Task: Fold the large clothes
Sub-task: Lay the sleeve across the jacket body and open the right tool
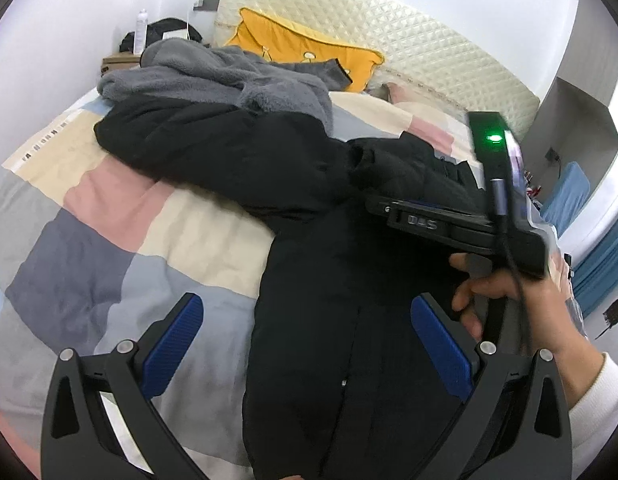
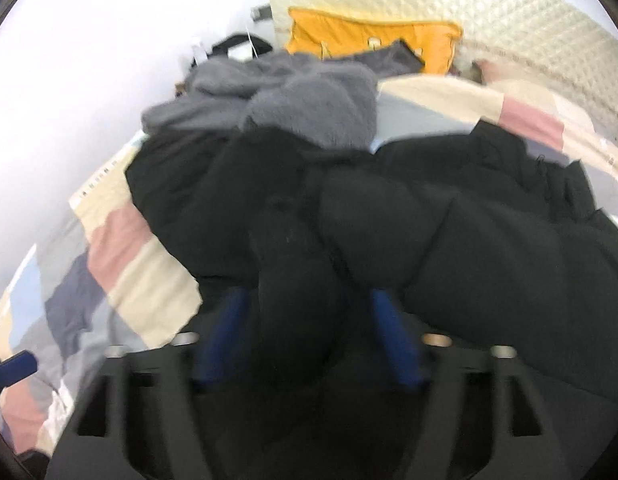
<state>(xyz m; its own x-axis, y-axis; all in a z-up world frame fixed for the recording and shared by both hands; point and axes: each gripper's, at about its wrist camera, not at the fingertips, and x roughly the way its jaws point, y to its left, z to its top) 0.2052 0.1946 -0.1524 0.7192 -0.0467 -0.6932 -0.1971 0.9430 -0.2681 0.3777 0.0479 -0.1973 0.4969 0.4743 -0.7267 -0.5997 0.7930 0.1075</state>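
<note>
A large black padded coat (image 1: pixel 329 320) lies rumpled across the patchwork bedspread (image 1: pixel 149 224). My left gripper (image 1: pixel 307 316) hangs just above its lower part, open, with its blue pads (image 1: pixel 181 336) wide apart and nothing pressed between them. A hand (image 1: pixel 493 292) holds the right tool's black housing (image 1: pixel 461 224) over the coat at the right. In the blurred right wrist view my right gripper (image 2: pixel 309 320) is open. A bunched fold of the black coat (image 2: pixel 301 312) sits between its blue pads (image 2: pixel 225 336) without being squeezed.
A grey fleece garment (image 1: pixel 229 76) is piled on the coat's far end, also in the right wrist view (image 2: pixel 309 100). Behind it are a yellow pillow (image 1: pixel 309 48) and a quilted cream headboard (image 1: pixel 409 40). A bottle (image 1: pixel 141 28) stands at the back left.
</note>
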